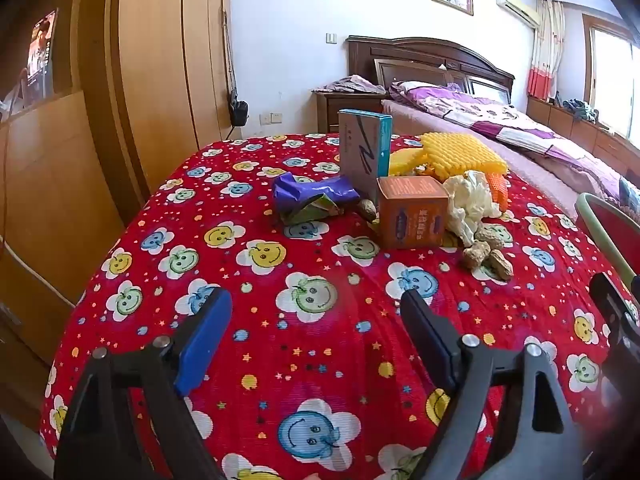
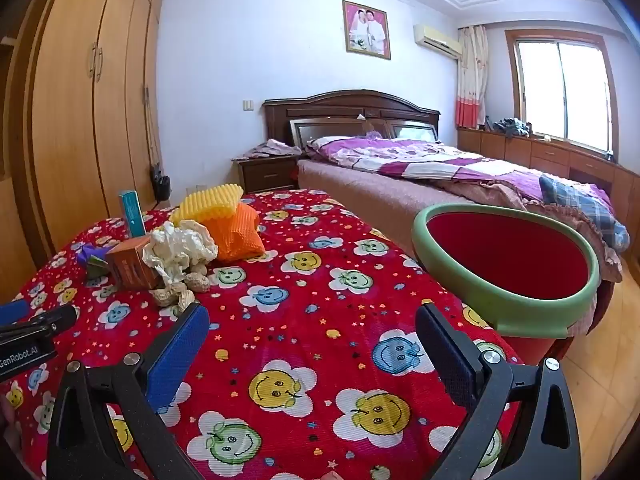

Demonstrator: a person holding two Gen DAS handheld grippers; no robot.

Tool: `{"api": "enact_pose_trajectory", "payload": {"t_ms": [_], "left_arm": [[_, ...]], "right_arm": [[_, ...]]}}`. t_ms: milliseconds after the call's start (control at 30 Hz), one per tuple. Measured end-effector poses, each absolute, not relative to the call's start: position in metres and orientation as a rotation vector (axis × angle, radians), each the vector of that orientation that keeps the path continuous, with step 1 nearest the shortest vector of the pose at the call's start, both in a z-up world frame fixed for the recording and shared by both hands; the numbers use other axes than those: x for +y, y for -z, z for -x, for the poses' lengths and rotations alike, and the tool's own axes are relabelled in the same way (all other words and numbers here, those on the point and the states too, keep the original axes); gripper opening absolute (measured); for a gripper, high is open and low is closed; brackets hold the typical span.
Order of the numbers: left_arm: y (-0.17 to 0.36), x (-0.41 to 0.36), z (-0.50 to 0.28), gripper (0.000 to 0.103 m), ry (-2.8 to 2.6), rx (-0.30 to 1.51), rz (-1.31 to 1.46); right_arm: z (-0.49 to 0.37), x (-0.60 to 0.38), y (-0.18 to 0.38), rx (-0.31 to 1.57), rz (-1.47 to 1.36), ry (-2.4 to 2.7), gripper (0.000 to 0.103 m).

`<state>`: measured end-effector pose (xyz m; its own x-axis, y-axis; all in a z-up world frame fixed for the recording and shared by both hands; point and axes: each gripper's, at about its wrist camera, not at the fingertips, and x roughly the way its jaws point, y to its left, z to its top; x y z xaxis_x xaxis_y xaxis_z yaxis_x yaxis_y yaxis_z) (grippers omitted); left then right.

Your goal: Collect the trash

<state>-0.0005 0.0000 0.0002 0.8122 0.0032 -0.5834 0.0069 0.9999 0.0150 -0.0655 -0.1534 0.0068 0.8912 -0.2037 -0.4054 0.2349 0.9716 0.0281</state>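
Trash lies in a pile on a table under a red smiley-flower cloth [image 1: 280, 320]. There is an orange box [image 1: 412, 212], an upright grey and teal box [image 1: 364, 152], a crumpled purple and green wrapper [image 1: 312, 196], a crumpled white tissue [image 1: 468, 200], yellow foam netting [image 1: 460, 156], orange foam netting [image 2: 240, 232] and several peanut shells [image 1: 488, 256]. My left gripper [image 1: 316, 316] stands open over the cloth, short of the pile. In the right wrist view my right gripper [image 2: 312, 332] is open too and holds nothing. A red bin with a green rim [image 2: 508, 264] stands at the table's right edge.
A bed with purple bedding [image 2: 440, 168] runs behind the table, with a dark nightstand [image 2: 268, 172] beside it. Wooden wardrobes [image 2: 80, 120] line the left wall. The left gripper's body [image 2: 32, 332] shows at the left of the right wrist view.
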Motion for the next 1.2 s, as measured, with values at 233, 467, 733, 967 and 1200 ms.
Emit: {"api": "enact_pose_trajectory", "payload": {"t_ms": [233, 467, 733, 967, 1200], "left_arm": [[-0.0002, 0.0008, 0.0002, 0.087, 0.002, 0.631, -0.018], [-0.0001, 0.0007, 0.0002, 0.087, 0.001, 0.631, -0.018], [-0.0019, 0.0034, -0.0014, 0.087, 0.0, 0.631, -0.023], [-0.0018, 0.0012, 0.0004, 0.087, 0.003, 0.631, -0.018], [-0.0011, 0.0007, -0.0004, 0.087, 0.004, 0.631, -0.016]], "right_arm": [[0.0668, -0.1516, -0.0048, 0.412, -0.07, 0.232, 0.102], [0.0673, -0.1527, -0.0087, 0.408, -0.073, 0.232, 0.102], [0.0684, -0.151, -0.0082, 0.399, -0.069, 0.234, 0.102], [0.0688, -0.1515, -0.0074, 0.396, -0.069, 0.234, 0.102], [0.0695, -0.1519, -0.0078, 0.395, -0.069, 0.236, 0.102]]}}
